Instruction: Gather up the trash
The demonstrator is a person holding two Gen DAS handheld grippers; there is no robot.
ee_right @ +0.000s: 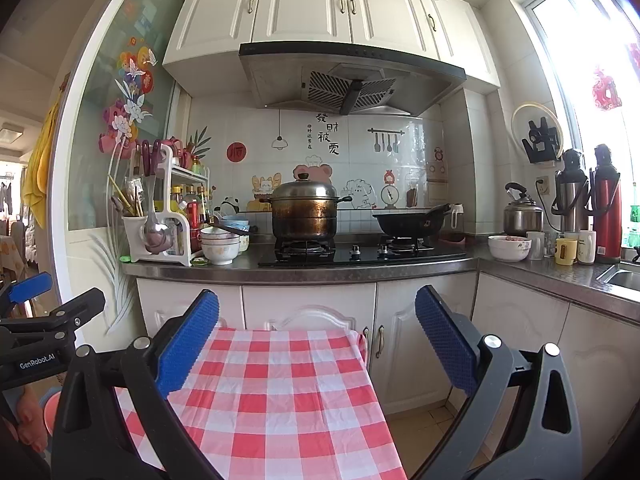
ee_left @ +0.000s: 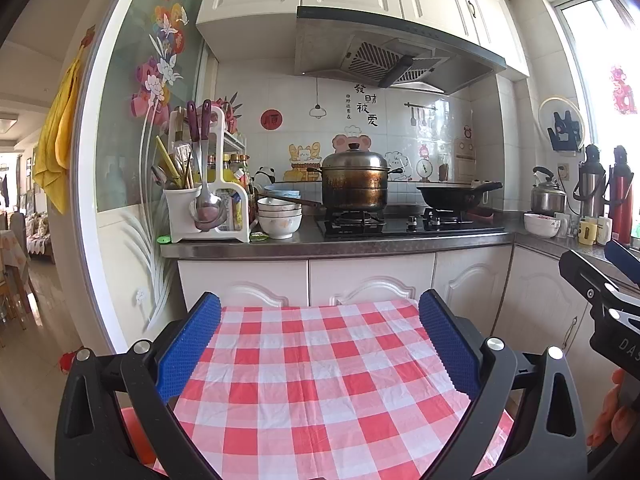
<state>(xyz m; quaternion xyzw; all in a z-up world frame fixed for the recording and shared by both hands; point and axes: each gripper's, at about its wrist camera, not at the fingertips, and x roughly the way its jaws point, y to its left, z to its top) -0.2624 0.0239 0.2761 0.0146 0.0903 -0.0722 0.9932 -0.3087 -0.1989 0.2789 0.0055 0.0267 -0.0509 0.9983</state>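
Left tongs (ee_left: 320, 344): spread wide, gripping nothing, held over the desk (ee_left: 320, 400) with its red-and-white checked cloth. Right tongs (ee_right: 316, 340): likewise spread and unladen, over the cloth's right part, beside the left tongs. Trash: none can be made out on the cloth in either view. Beyond: kitchen counter (ee_left: 340, 242) bearing a lidded steel pot (ee_left: 354, 184), a black wok (ee_left: 456, 196), stacked bowls (ee_left: 280, 216), a utensil rack (ee_left: 200, 200).
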